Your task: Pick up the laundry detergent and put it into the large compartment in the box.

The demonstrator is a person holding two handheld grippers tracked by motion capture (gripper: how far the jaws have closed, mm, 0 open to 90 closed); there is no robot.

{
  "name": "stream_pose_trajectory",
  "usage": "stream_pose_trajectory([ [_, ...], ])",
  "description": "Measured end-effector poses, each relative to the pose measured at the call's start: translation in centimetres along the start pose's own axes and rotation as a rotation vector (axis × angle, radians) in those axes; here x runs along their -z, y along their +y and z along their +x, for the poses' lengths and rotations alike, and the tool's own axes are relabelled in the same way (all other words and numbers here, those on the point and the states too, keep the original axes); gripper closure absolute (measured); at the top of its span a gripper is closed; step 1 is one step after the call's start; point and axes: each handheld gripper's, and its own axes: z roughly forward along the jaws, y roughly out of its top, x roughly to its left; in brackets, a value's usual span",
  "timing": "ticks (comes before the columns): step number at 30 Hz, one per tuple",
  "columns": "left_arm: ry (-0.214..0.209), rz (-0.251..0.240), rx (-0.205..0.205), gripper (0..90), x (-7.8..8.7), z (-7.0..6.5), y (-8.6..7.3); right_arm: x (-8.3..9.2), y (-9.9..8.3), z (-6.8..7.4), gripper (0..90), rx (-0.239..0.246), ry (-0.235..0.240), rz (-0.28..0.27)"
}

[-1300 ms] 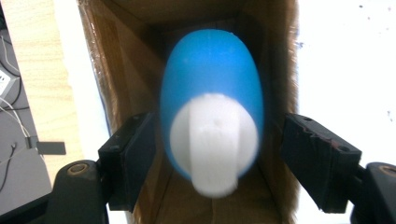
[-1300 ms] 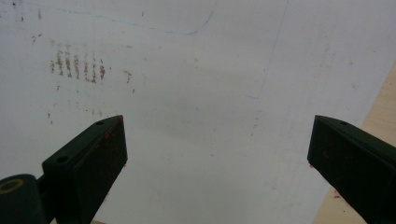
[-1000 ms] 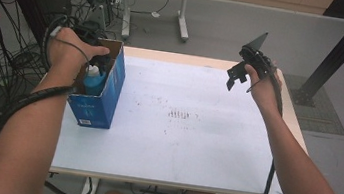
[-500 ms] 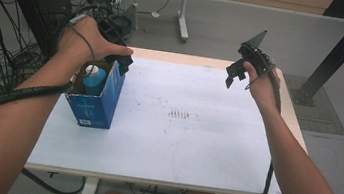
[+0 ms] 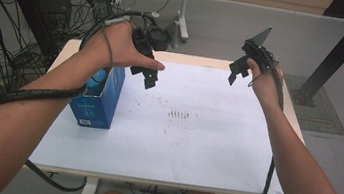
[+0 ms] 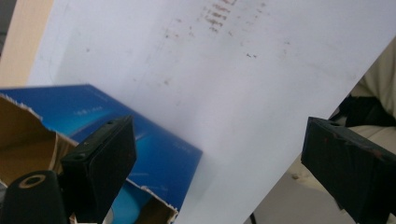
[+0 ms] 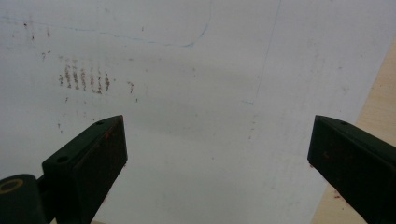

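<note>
A blue cardboard box point(image 5: 96, 104) with a torn open top stands at the table's left side, and a light blue rounded object point(image 5: 95, 81) sits inside it. My left gripper point(image 5: 149, 78) hovers just right of the box, above the white tabletop point(image 5: 179, 143). Its jaws have just been opening and now stand open with nothing between them. In the left gripper view the box point(image 6: 154, 154) lies below the empty left gripper point(image 6: 219, 130). My right gripper point(image 5: 236, 74) hangs above the table's far right, and in its own view the right gripper point(image 7: 217, 123) is open and empty.
Faint brown marks point(image 5: 180, 114) stain the middle of the tabletop. Cables and equipment point(image 5: 31, 3) crowd the floor to the left. A second table's legs point(image 5: 183, 13) stand behind, and a dark post point(image 5: 337, 53) rises at the right.
My left hand has lifted out of the box and moved right over the table, and its jaws now stand wider. The right hand has stayed where it was.
</note>
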Motion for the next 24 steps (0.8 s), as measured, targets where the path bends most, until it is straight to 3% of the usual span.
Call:
stream_pose_trajectory([
  [2, -0.014, -0.014, -0.053, 11.0, 0.2, -0.5, 0.3, 0.0, 0.0, -0.1, 4.6, -0.004, 0.002, 0.000],
  [7, 0.002, -0.047, -0.197, 10.9, 0.8, -2.4, 0.9, 0.2, -0.1, -0.4, 4.6, -0.006, 0.004, -0.002],
  [8, 0.001, -0.045, -0.211, 10.8, 0.9, -2.5, 1.0, 0.2, -0.1, -0.5, 4.6, -0.008, 0.004, -0.002],
  [15, -0.017, -0.045, -0.254, 10.8, 0.8, -3.2, 1.7, 0.2, -0.1, -0.4, 4.6, -0.007, 0.001, -0.001],
  [24, -0.028, -0.062, -0.278, 10.8, 0.8, -3.5, 2.0, 0.3, -0.3, -0.5, 4.6, -0.009, -0.002, -0.003],
])
